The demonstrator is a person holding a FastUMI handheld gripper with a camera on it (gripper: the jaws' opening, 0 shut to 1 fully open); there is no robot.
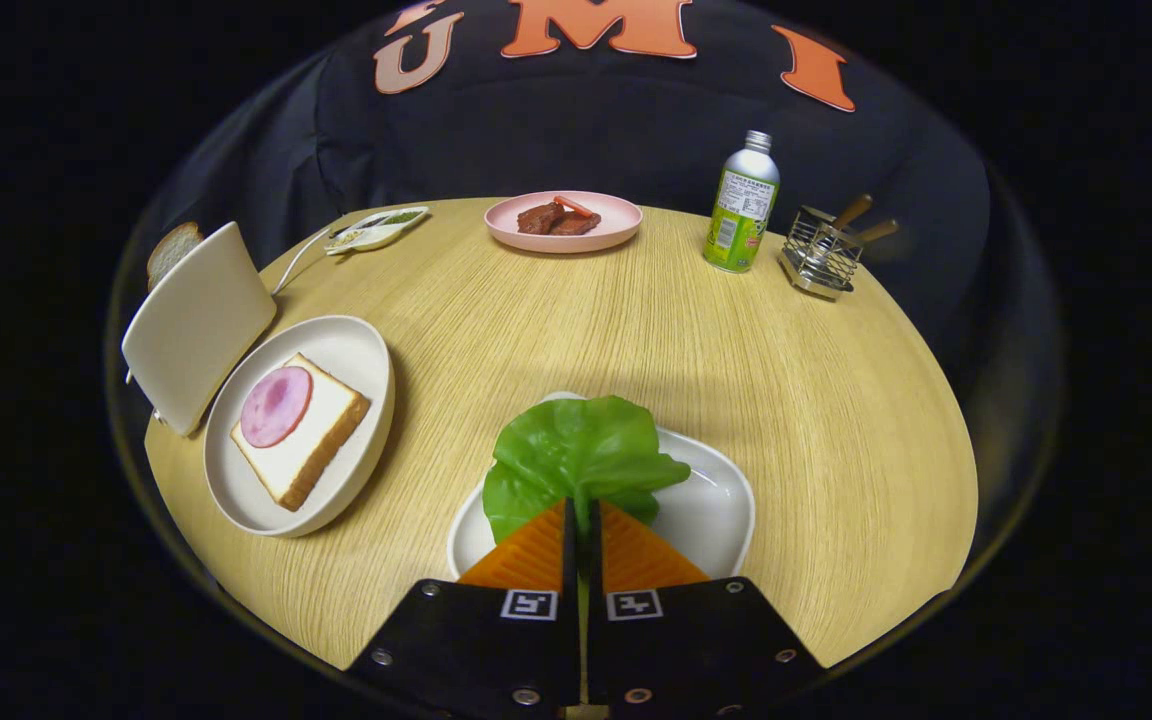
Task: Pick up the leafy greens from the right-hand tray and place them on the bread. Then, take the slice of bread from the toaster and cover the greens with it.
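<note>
Gripper view: tongs (pixel 581 515) reach forward low over the near edge of the round light-wood counter (pixel 736 380), fingers nearly together and clenched on the stem end of the green leafy lettuce piece (pixel 576 455), both fingers pressing it. Leaf fans out just ahead of the fingertips, long axis running away from the tongs toward the far side, stem end nearest the tongs, ruffled end far. Leaf sits over the near-left part of the white glossy rounded tray (pixel 706 500), which lies right under the fingers; can't tell if the leaf is lifted clear of it. Left of the tongs, a round cream plate (pixel 336 345) holds a square white bread slice with brown crust (pixel 311 445), lying flat, one corner pointing toward the near side, topped with a round pink ham slice (pixel 276 405). Just beyond-left of that plate, touching or nearly so, a cream toaster (pixel 196 325) tilted in view, with a bread slice (pixel 171 250) sticking out of its far end. Far side: small white tray with green bits (pixel 376 228), pink plate (pixel 606 235) with brown meat pieces (pixel 556 218), green-and-silver bottle (pixel 742 205) upright, label text too small to read, and a wire holder with wooden-handled utensils (pixel 821 250).
</note>
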